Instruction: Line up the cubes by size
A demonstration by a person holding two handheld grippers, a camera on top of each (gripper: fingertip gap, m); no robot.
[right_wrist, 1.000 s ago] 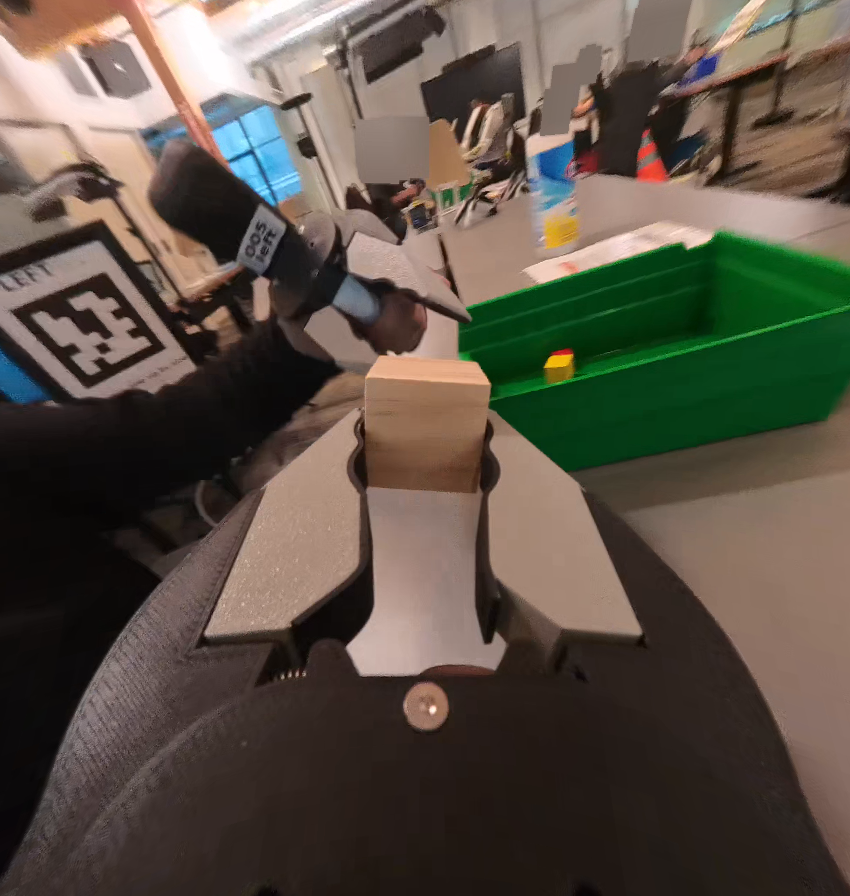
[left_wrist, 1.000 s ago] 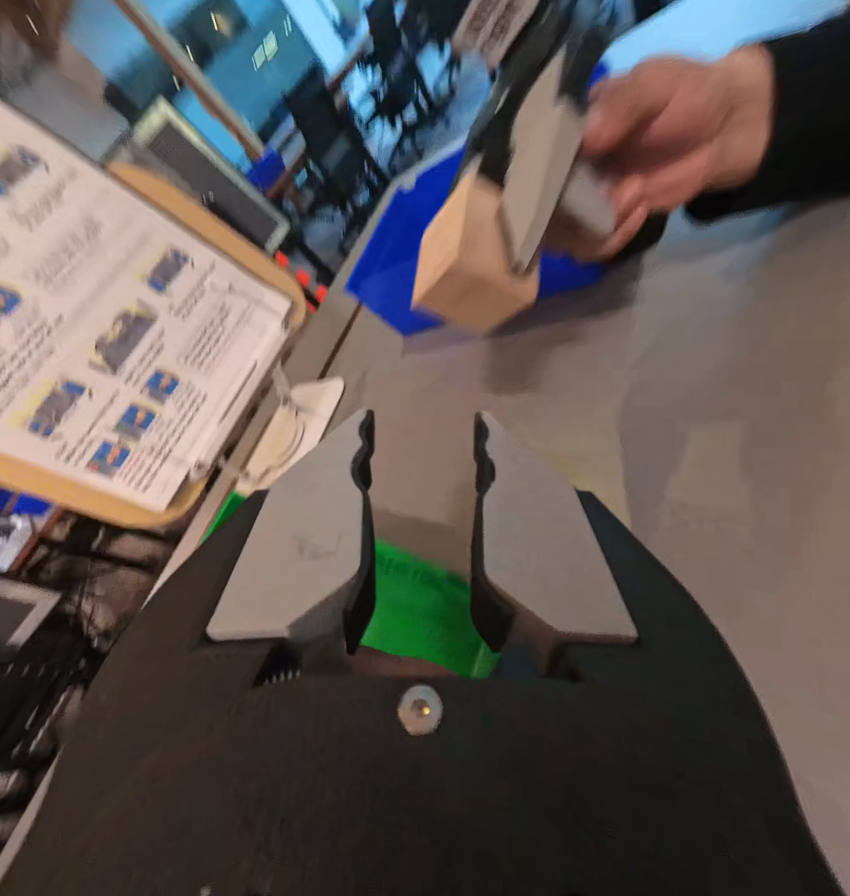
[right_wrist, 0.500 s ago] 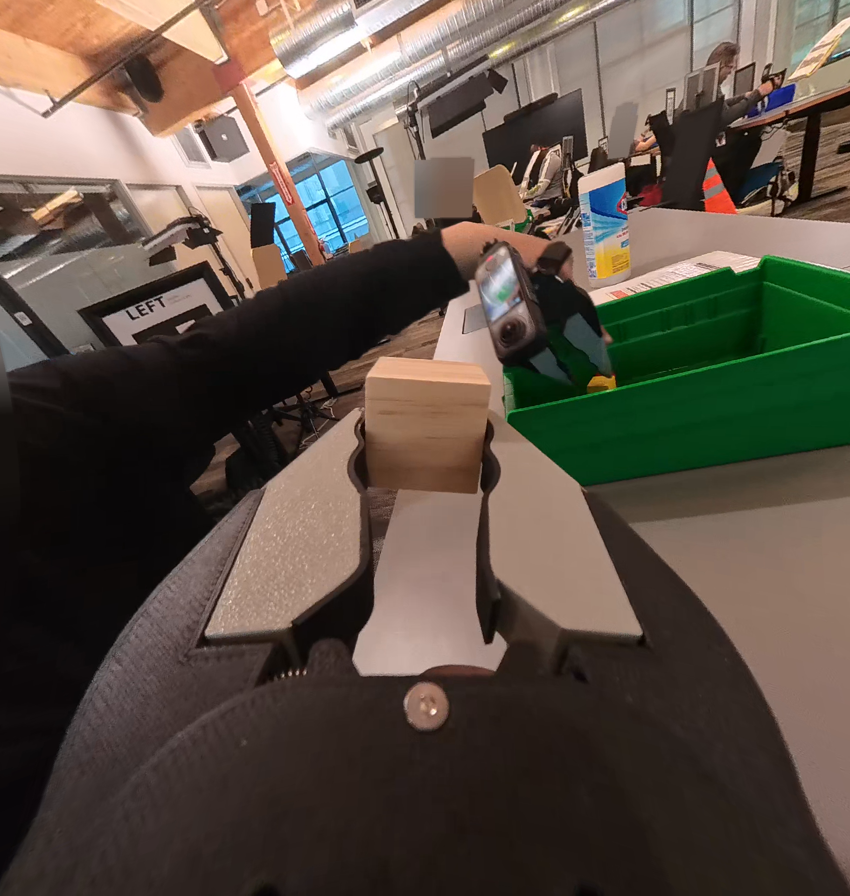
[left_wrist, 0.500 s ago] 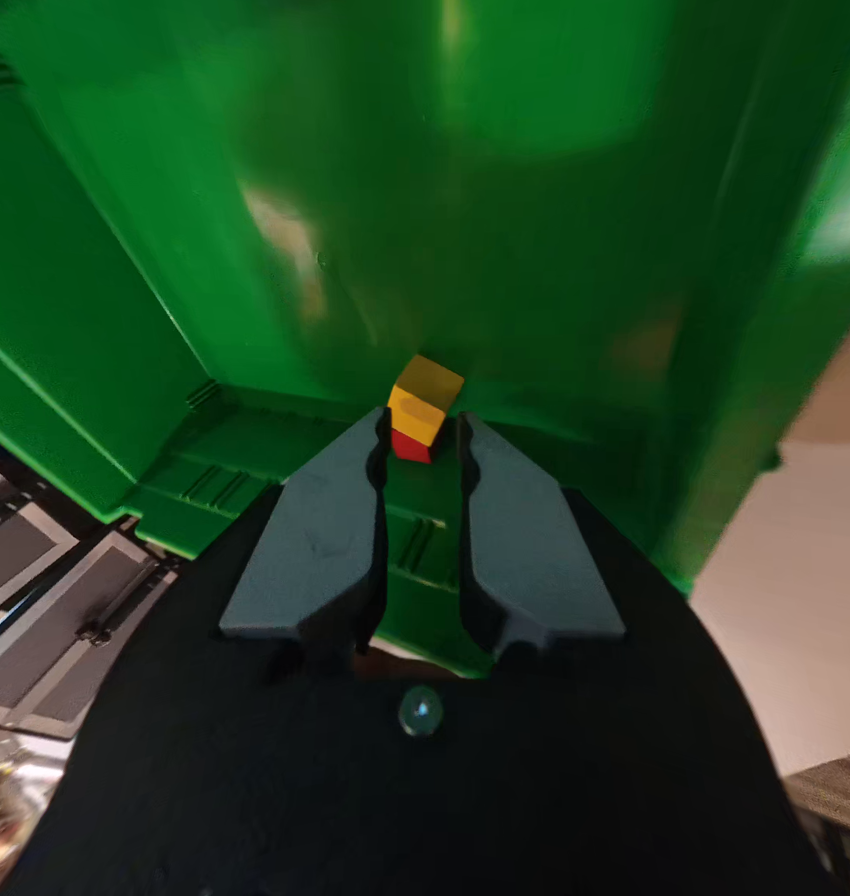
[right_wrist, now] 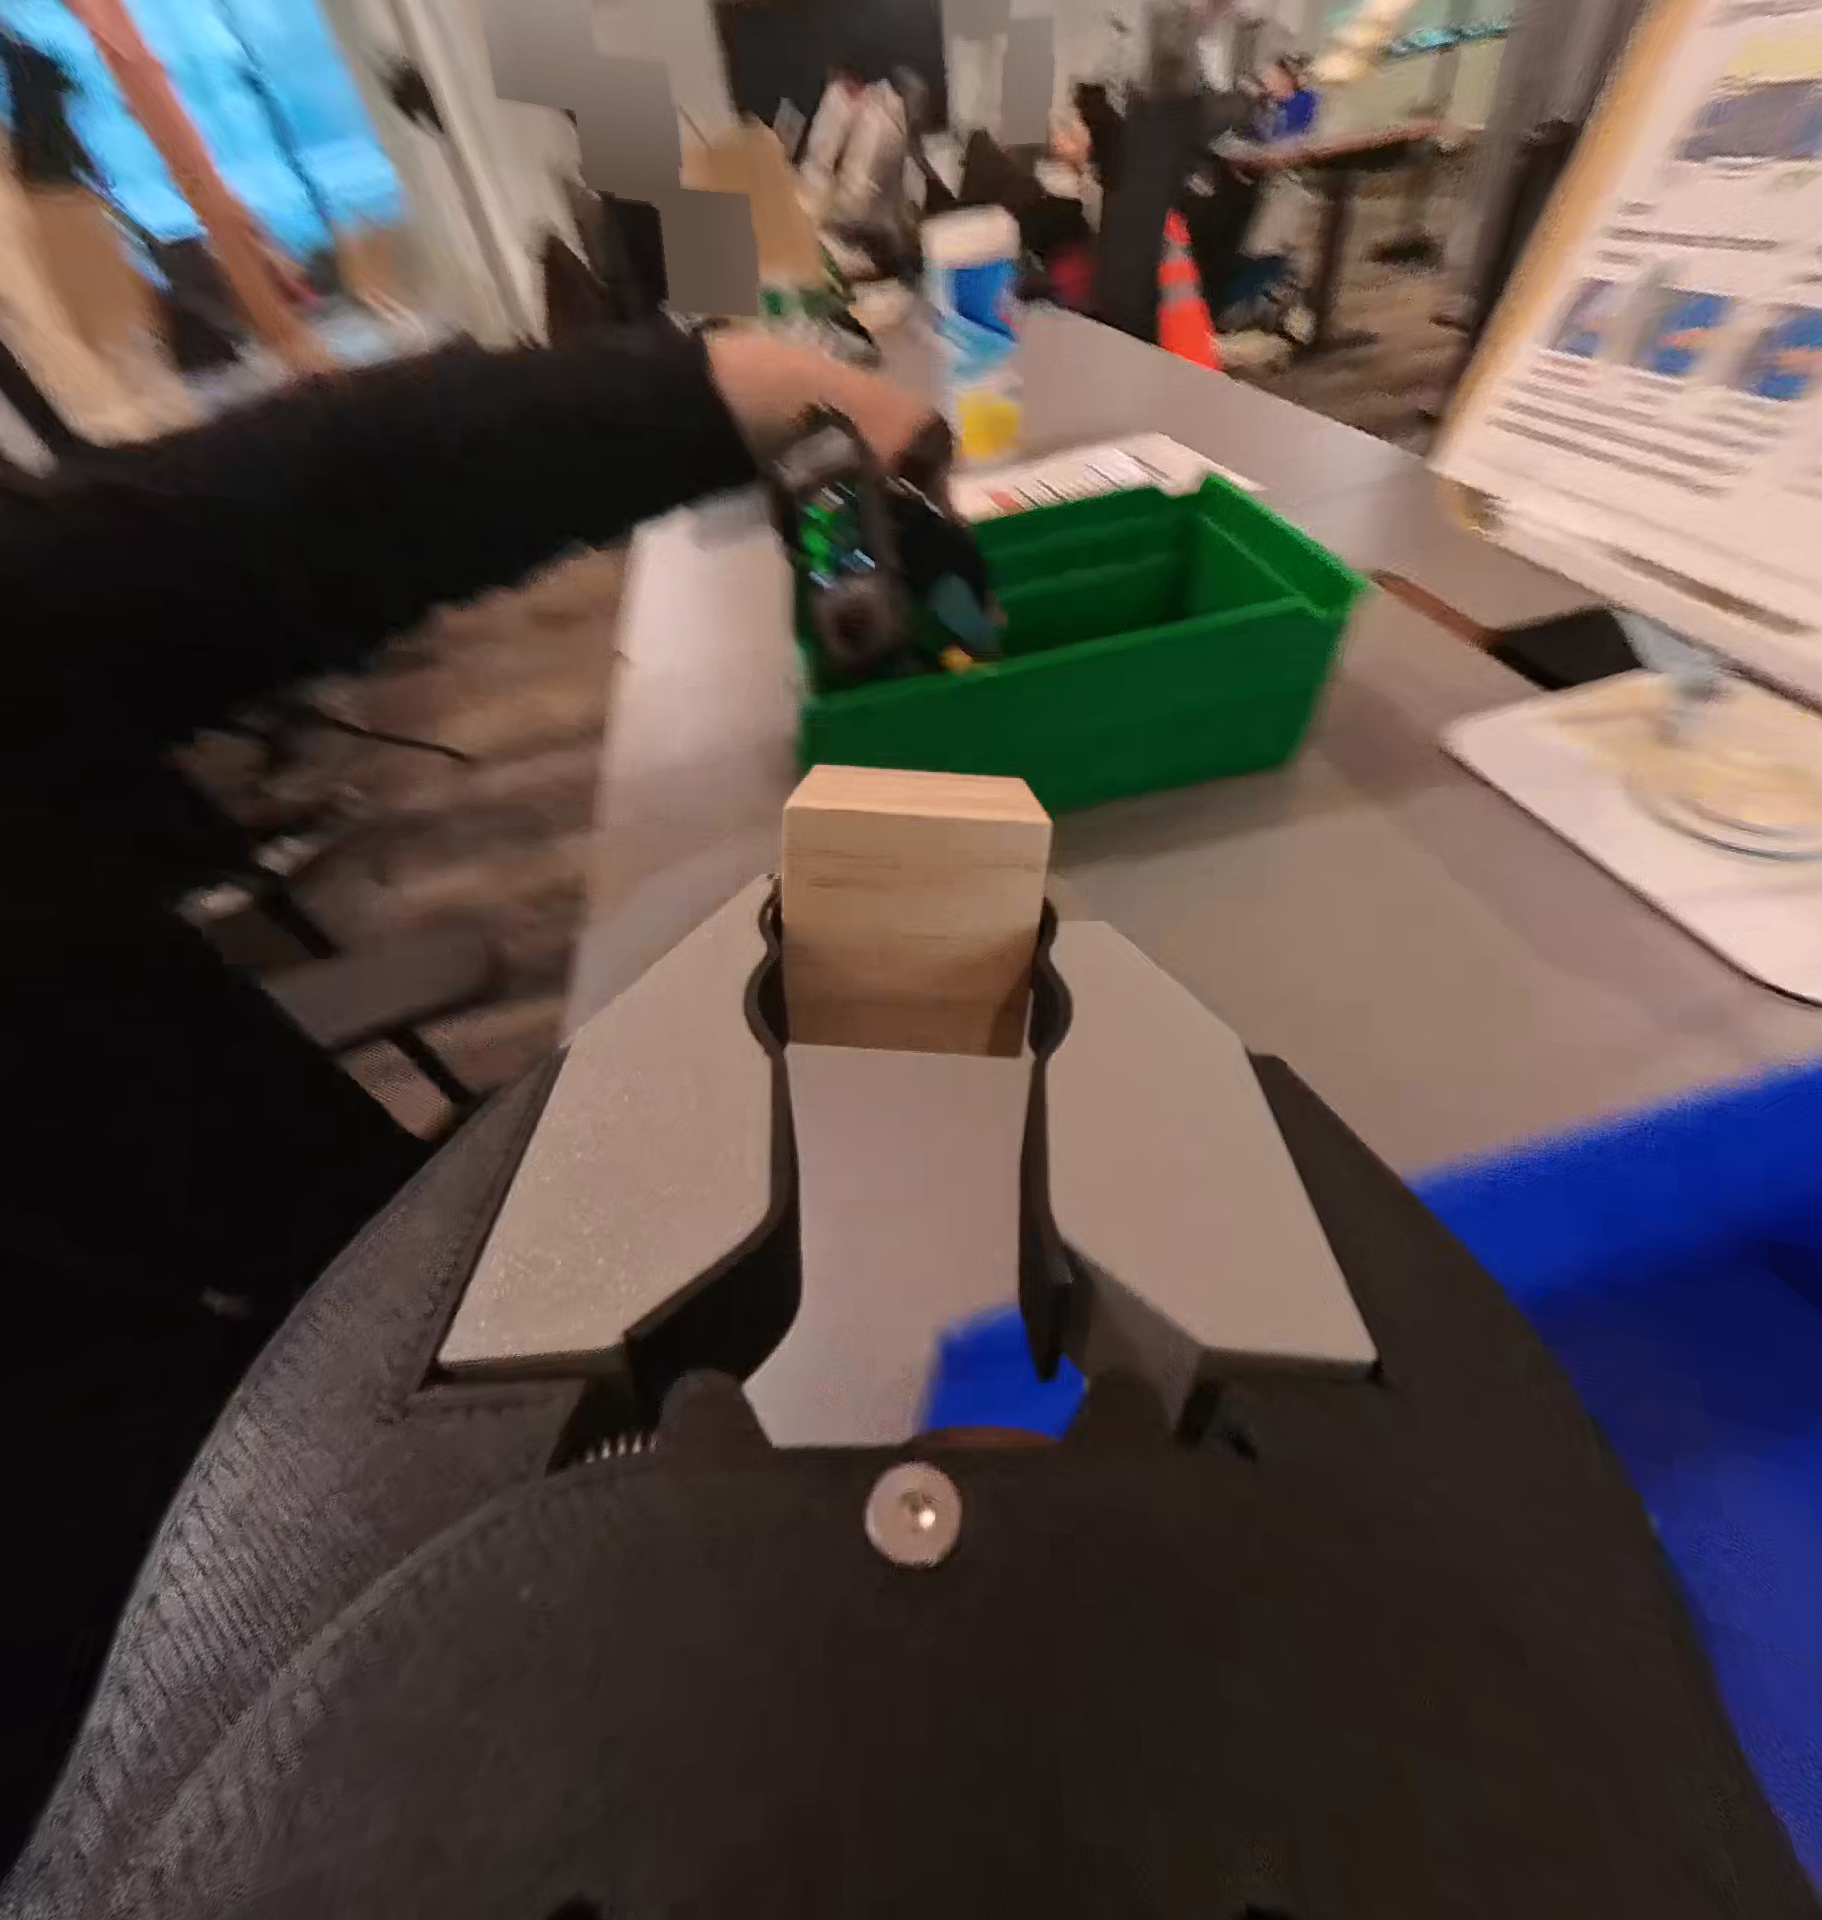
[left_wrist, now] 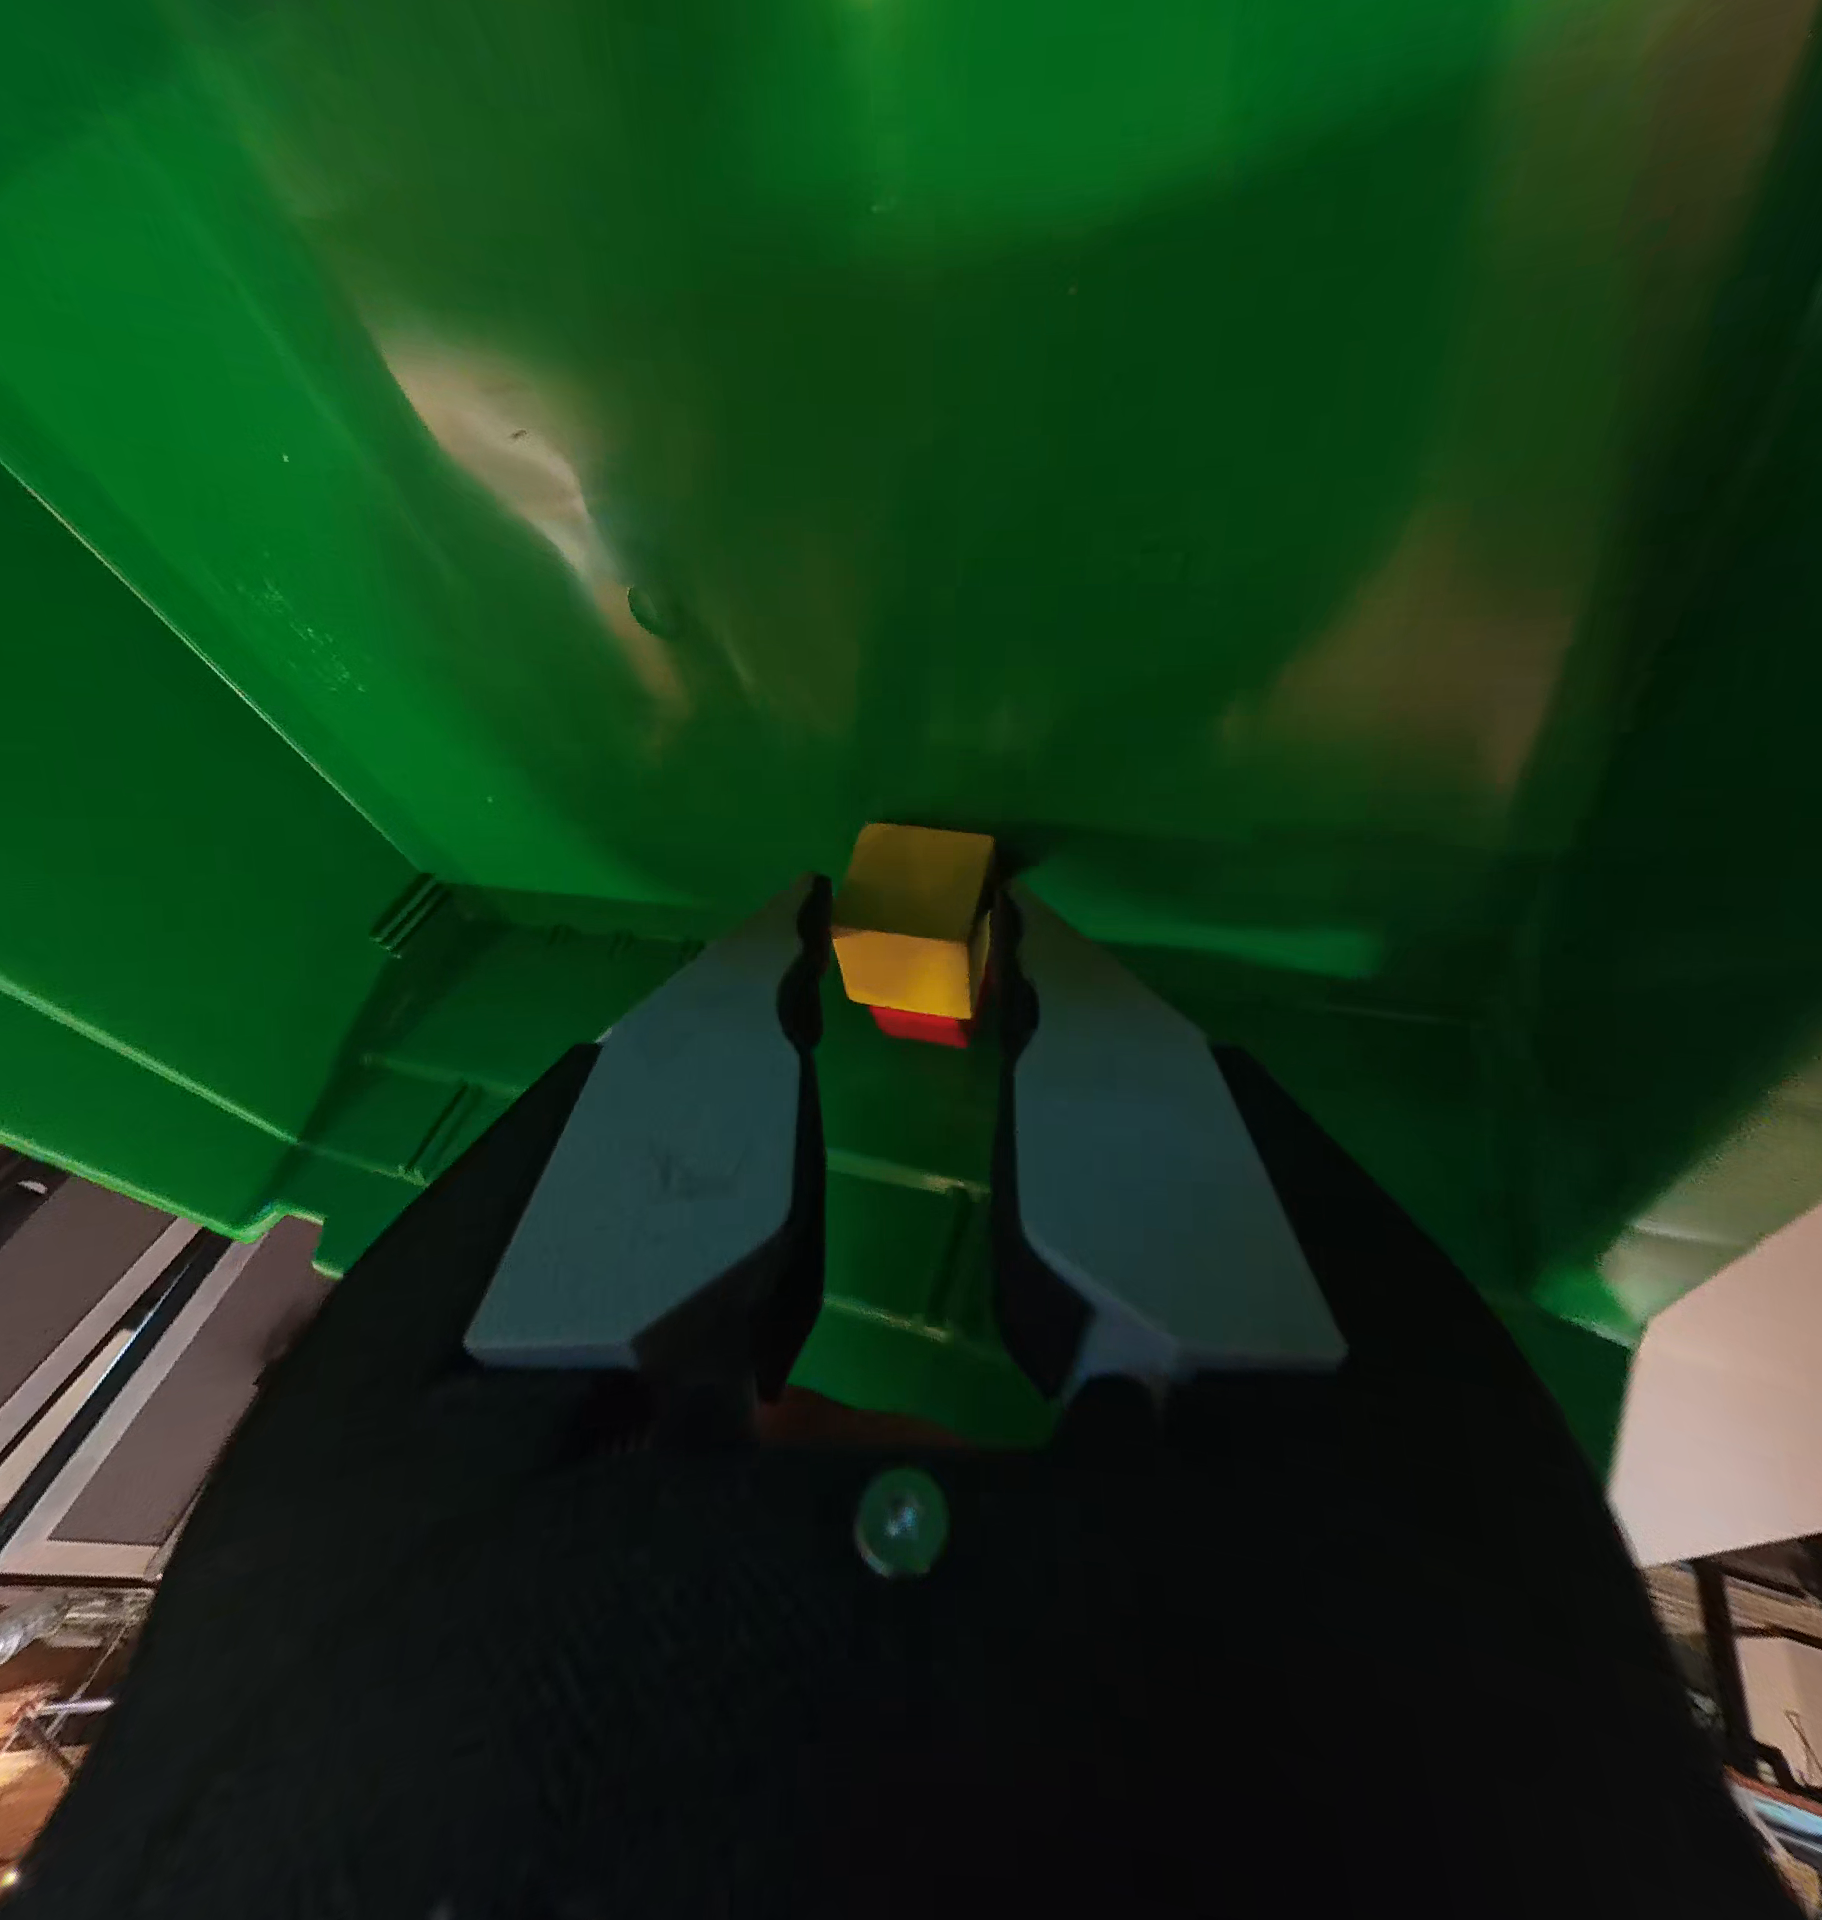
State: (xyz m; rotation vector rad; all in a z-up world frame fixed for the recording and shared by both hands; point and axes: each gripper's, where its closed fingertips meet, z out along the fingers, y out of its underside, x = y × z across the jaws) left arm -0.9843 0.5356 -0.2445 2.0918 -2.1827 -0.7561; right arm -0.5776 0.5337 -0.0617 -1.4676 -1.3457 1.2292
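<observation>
In the left wrist view my left gripper (left_wrist: pixel 909 906) reaches down into the green bin (left_wrist: pixel 990 416). A small yellow and red cube (left_wrist: pixel 912 940) rests on the bin floor between its fingertips. A thin gap shows beside the left pad, so the jaws stand open around the cube. In the right wrist view my right gripper (right_wrist: pixel 912 920) is shut on a plain wooden cube (right_wrist: pixel 912 894), held above the grey table (right_wrist: pixel 1302 935). That view also shows the left gripper (right_wrist: pixel 961 639) inside the green bin (right_wrist: pixel 1094 717), held by a hand in a black sleeve.
A blue bin (right_wrist: pixel 1613 1247) lies close under my right gripper at the right. A poster board (right_wrist: pixel 1665 312) stands at the far right, with a white tray (right_wrist: pixel 1665 831) in front of it. A wipes canister (right_wrist: pixel 974 312) and papers (right_wrist: pixel 1083 478) lie behind the green bin.
My left gripper swung from above the table down into the green bin, narrowed its jaws and moved forward until the cube lay between its fingertips. My right gripper drew back with the wooden cube.
</observation>
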